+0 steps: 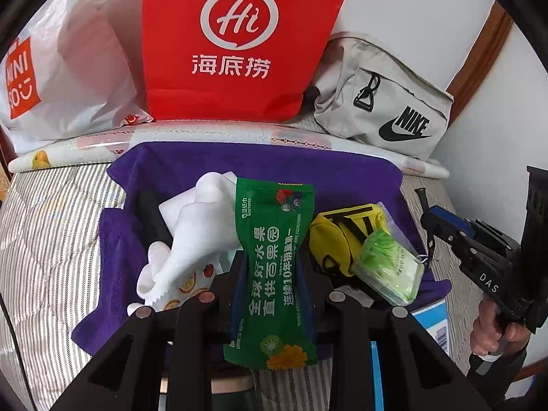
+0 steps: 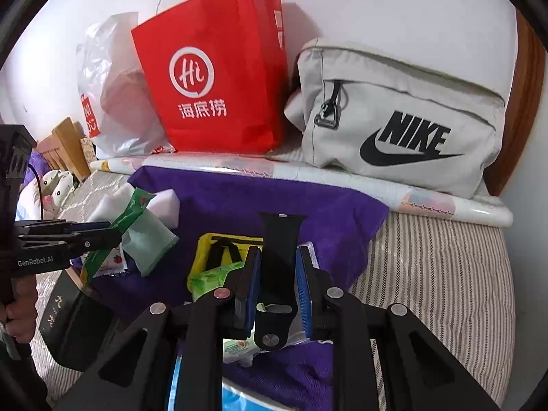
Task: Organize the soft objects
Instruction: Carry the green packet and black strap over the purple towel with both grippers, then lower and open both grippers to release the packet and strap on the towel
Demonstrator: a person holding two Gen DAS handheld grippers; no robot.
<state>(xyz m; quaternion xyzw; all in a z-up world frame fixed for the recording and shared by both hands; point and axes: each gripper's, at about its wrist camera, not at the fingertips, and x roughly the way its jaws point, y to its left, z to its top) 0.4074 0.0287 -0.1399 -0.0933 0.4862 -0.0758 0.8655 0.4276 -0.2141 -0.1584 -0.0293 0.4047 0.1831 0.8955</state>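
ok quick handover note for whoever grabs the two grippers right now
Left gripper: shut on the green wet-wipe packet, held above the purple towel.
Right gripper: shut on the black watch strap, also over the towel.
On the towel: white cloth, yellow pouch, clear packet with green contents.
Along the wall: red paper bag, grey Nike bag, white plastic bag.
Done: two items picked up.
Left: place both, then sort the rest; the frames do not show where they go.

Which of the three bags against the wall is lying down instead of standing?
The grey Nike bag on the right; the red paper bag and white plastic bag stand upright.
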